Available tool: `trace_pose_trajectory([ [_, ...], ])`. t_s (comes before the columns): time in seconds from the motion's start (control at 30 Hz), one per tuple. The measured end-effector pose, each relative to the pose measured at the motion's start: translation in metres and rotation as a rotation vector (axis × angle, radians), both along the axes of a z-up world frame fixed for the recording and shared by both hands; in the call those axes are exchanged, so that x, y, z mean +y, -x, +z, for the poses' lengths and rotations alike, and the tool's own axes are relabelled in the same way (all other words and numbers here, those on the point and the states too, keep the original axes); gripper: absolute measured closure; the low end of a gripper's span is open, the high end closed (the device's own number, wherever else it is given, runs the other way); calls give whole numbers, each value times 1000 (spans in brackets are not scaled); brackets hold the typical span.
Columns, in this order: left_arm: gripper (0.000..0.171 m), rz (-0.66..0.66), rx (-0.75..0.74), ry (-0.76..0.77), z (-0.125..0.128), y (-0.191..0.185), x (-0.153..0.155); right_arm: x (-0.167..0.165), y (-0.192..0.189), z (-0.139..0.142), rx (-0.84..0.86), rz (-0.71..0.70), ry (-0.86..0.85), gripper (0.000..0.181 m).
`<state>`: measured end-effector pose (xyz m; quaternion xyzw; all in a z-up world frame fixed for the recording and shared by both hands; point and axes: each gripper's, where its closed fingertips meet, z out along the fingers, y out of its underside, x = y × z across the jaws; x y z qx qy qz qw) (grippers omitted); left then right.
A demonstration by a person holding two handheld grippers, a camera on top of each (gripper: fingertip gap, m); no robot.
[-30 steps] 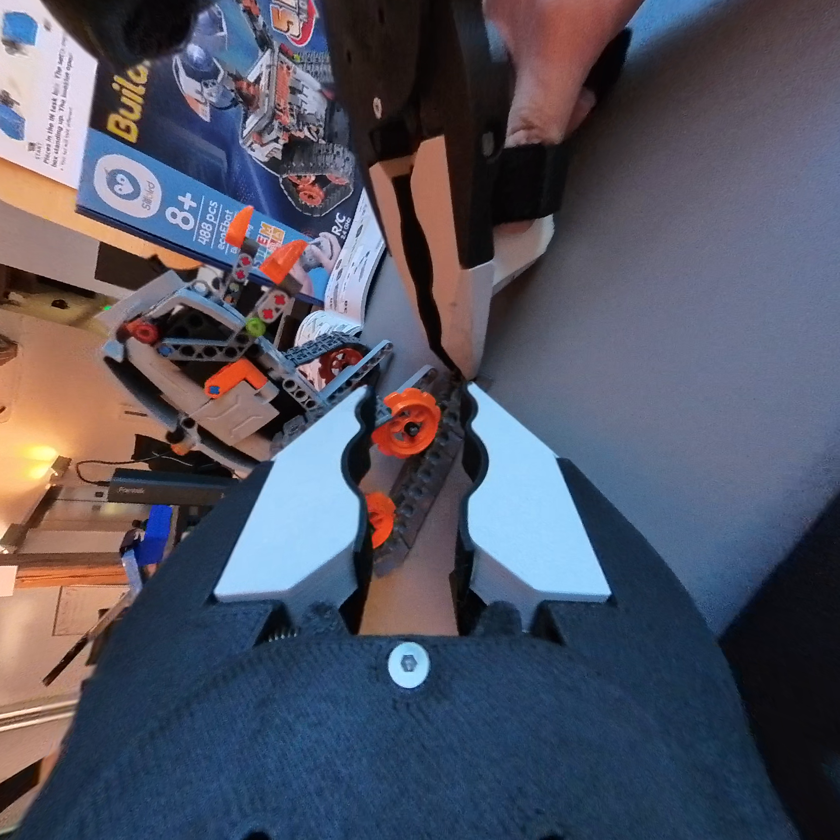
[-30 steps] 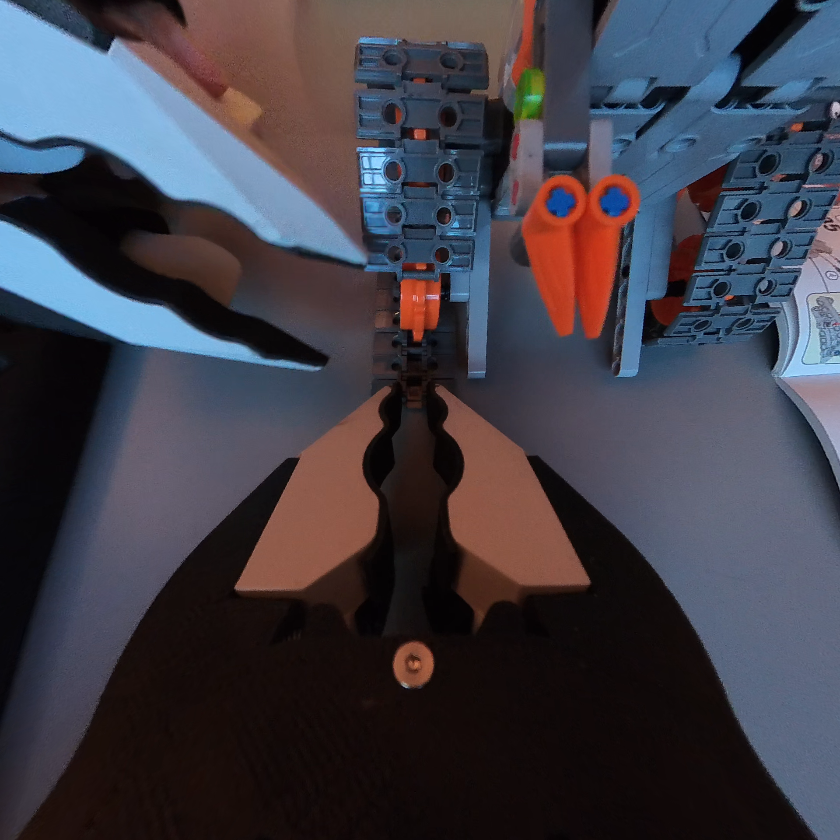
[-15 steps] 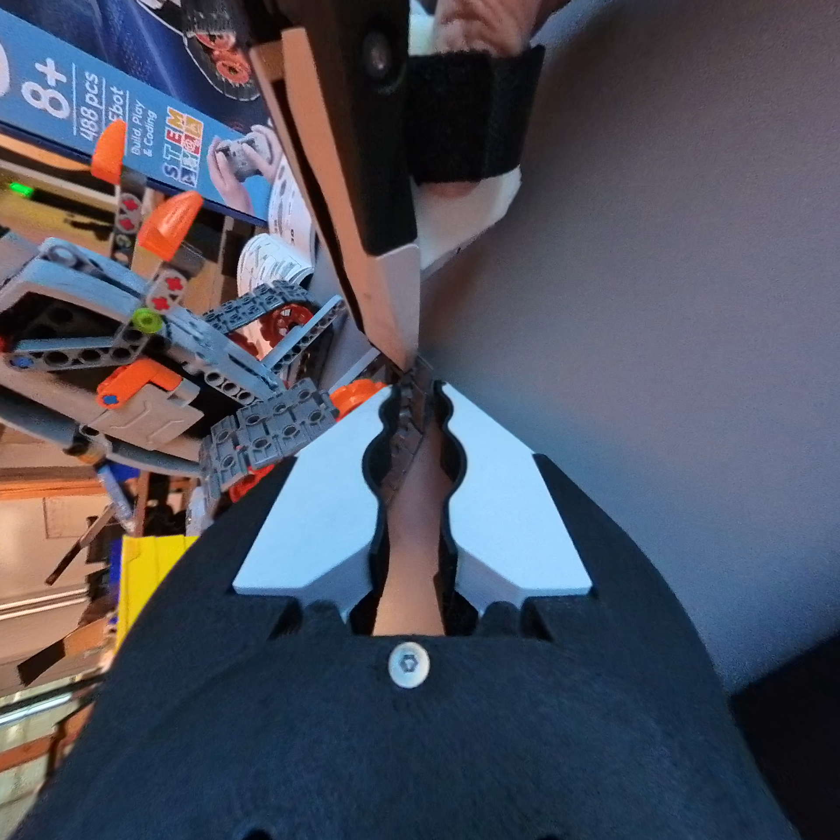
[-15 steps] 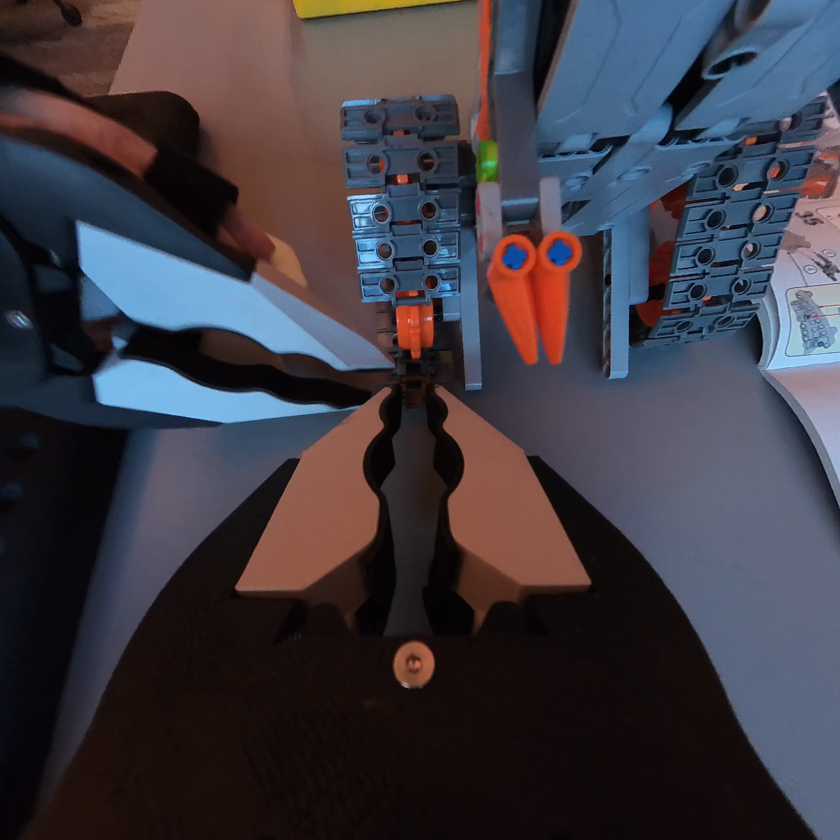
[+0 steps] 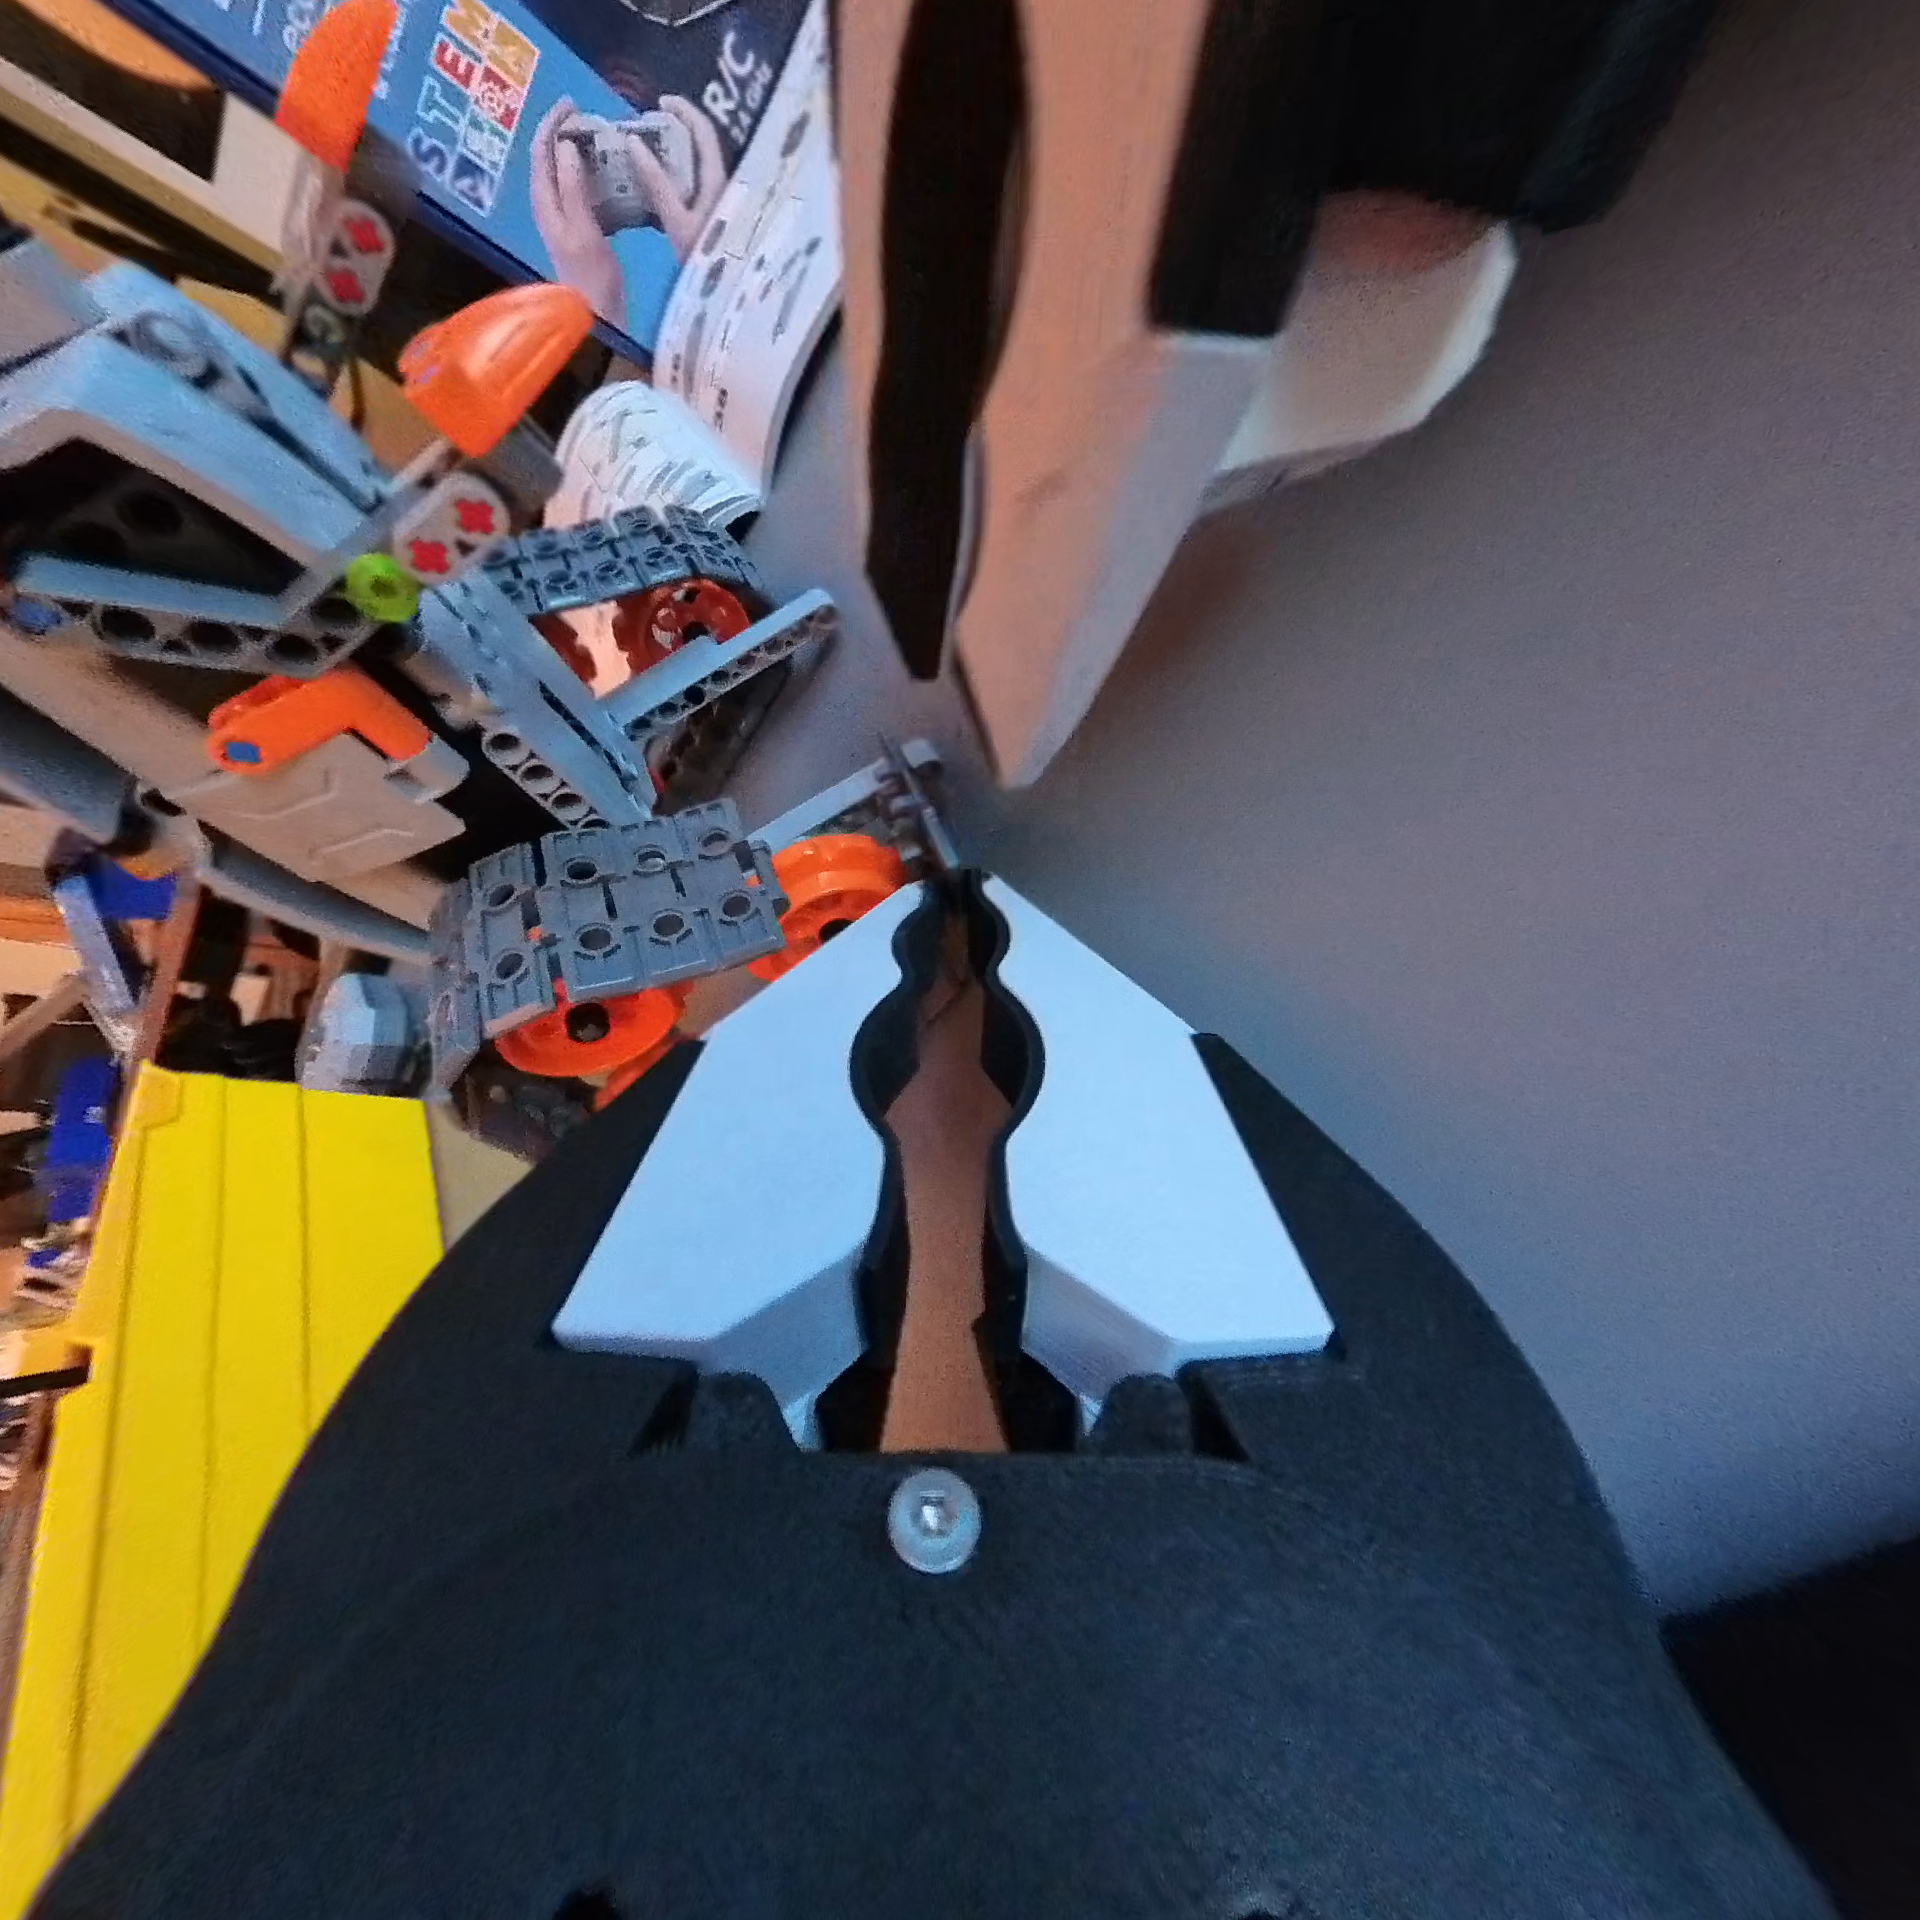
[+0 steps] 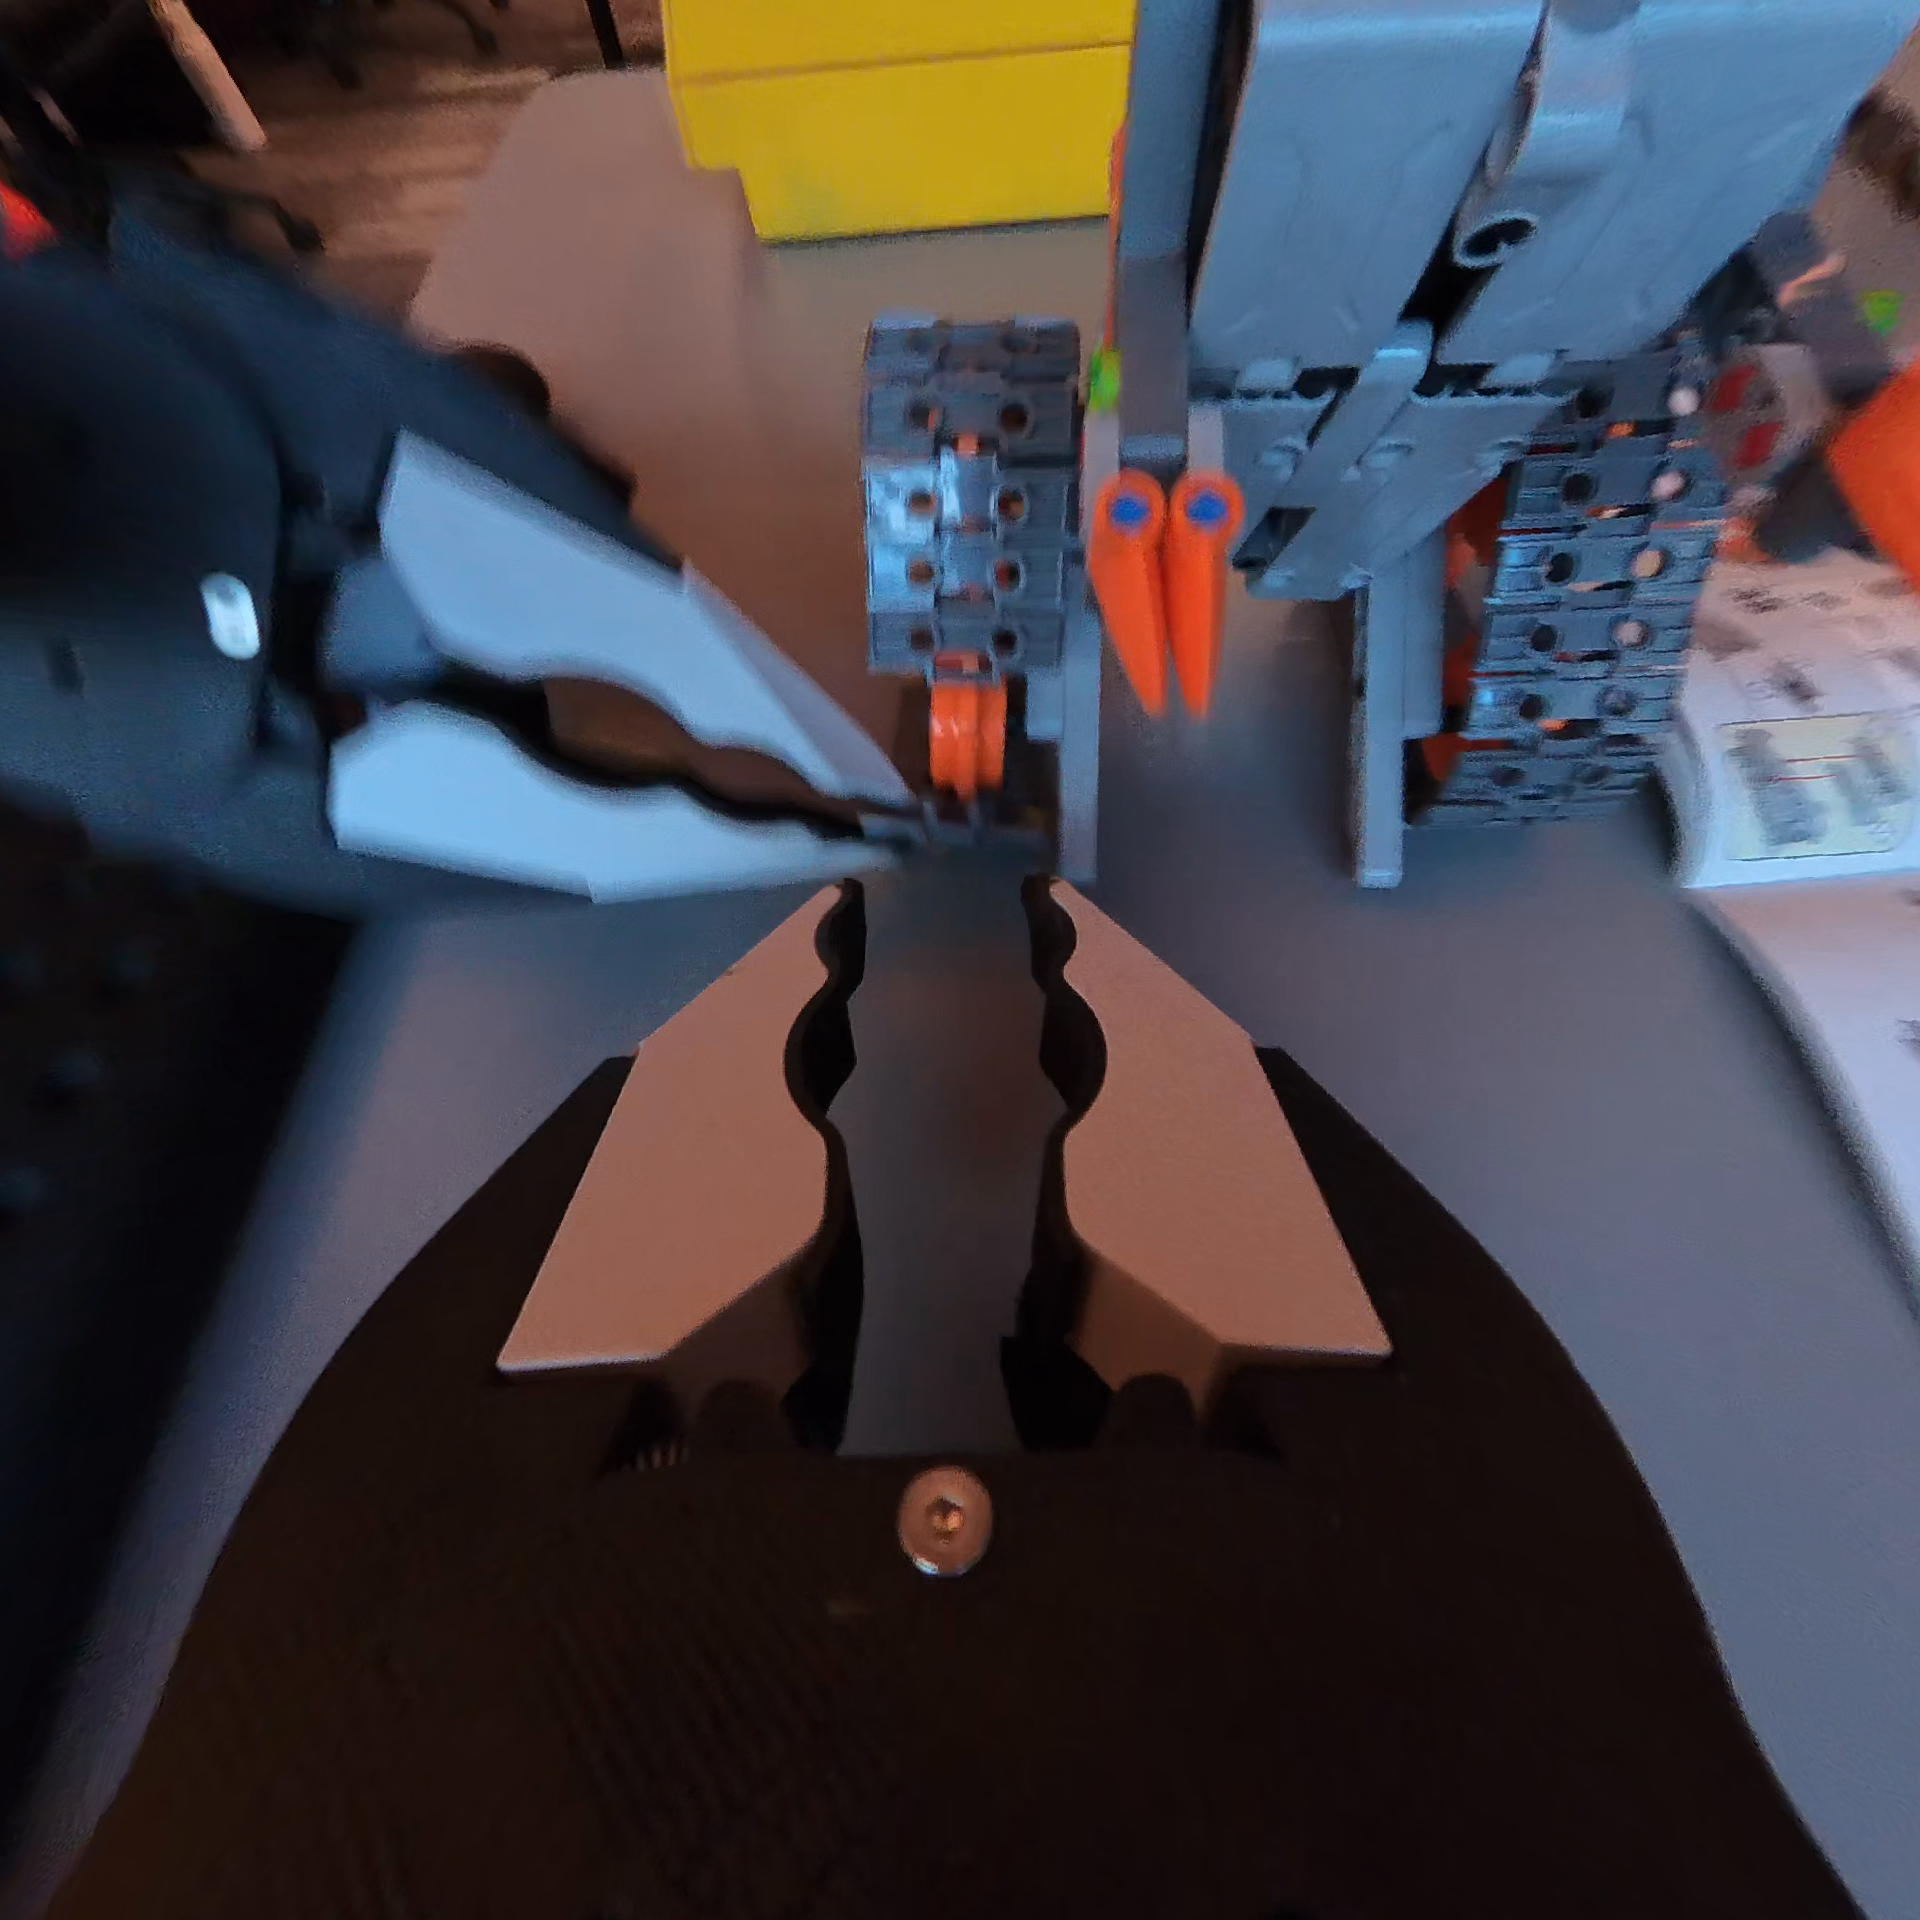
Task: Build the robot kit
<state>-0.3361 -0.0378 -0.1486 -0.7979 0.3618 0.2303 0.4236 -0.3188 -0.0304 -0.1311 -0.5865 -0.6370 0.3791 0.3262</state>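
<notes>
A grey and orange brick-built tracked vehicle point(image 5: 291, 644) stands on the grey table point(image 5: 1558, 935). Its dark grey track point(image 6: 971, 520) runs over an orange wheel point(image 6: 966, 727); both also show in the left wrist view, the track point(image 5: 623, 914) and the wheel point(image 5: 831, 883). My left gripper point(image 5: 961, 899) is shut on the loose end of the track, low by the table. In the right wrist view it point(image 6: 894, 831) comes in from the left. My right gripper point(image 6: 940, 888) is open and empty, just short of that track end. In the left wrist view it point(image 5: 956, 727) hangs above.
A yellow bin point(image 6: 894, 104) stands behind the vehicle. It is also in the left wrist view point(image 5: 208, 1351). A blue toy box point(image 5: 582, 156) and an open instruction booklet point(image 6: 1818, 727) lie beside the vehicle. Two orange cones point(image 6: 1153, 592) stick out from its front. My left and right fingertips are right by each other.
My right gripper has let go of the track end, opened and drawn back a little. My left gripper has closed from around the track and wheel onto the track end.
</notes>
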Motion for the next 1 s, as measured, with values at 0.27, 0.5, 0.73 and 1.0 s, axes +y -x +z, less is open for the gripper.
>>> trace_pose_trajectory([
  [0.27,170,-44,-133,39,2,16,-12,1,11,2,83,97,-366,152],
  [0.5,170,-125,-211,59,3,42,-21,-15,36,6,118,119,-393,157],
  [0.73,170,-257,-308,103,4,64,-23,-24,51,22,237,178,-364,160],
  [1.0,170,-368,-459,124,10,74,-26,-24,79,16,228,193,-474,152],
])
